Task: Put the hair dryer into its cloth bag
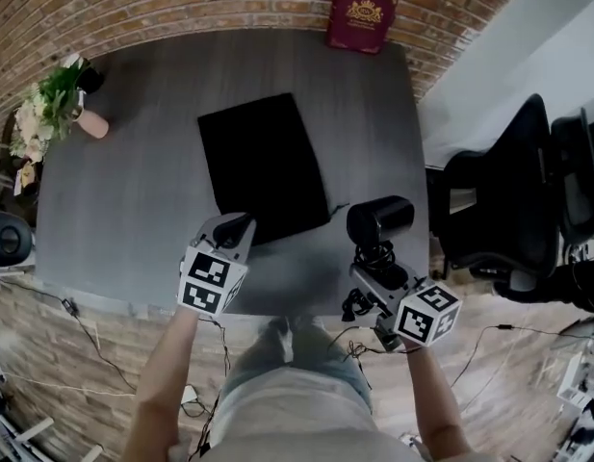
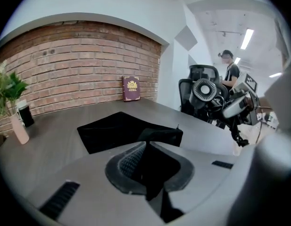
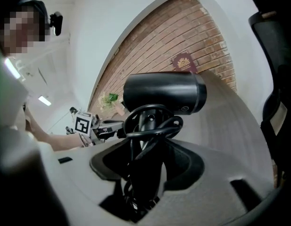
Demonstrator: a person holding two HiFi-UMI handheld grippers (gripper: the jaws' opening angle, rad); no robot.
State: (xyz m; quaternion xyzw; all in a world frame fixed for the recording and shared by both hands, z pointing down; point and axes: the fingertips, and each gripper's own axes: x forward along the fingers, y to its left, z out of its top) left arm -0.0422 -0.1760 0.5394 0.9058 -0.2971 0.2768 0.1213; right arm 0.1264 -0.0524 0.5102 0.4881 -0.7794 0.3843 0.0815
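The black hair dryer (image 1: pixel 379 219) sits clamped by its cord-wrapped handle in my right gripper (image 1: pixel 371 264), above the grey wooden table's (image 1: pixel 133 210) near edge. My left gripper (image 1: pixel 243 228) pinches the flat black cloth bag's (image 1: pixel 263 166) near corner.

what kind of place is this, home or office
Probably an office or studio workspace: a grey desk set against a brick wall, black office chairs beside it, and ceiling strip lights beyond.

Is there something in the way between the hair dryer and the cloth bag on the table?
Nothing visible. Only bare table separates the hair dryer, held by the right claw, from the cloth bag, whose near edge the left claw pinches.
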